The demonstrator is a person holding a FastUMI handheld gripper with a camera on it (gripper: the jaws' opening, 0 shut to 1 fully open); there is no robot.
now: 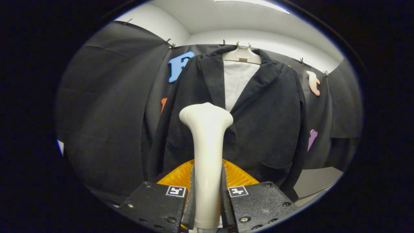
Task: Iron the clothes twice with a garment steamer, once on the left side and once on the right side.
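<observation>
A dark corduroy jacket (265, 123) hangs on a pale hanger (242, 55) against the booth's wall, open over a white lining (237, 81). My gripper (207, 191) is shut on the handle of a cream garment steamer (207, 142), both fingers pressing its sides. The steamer stands upright between the fingers, and its wide head (206, 115) rests in front of the jacket's chest, near the left lapel (212, 77) and just below the white opening. Whether the head touches the cloth I cannot tell.
Black cloth (110, 106) drapes the booth wall to the left and right of the jacket. A grey surface (318, 181) lies low to the right, below the jacket's hem. White wall and ceiling (226, 19) run above the cloth.
</observation>
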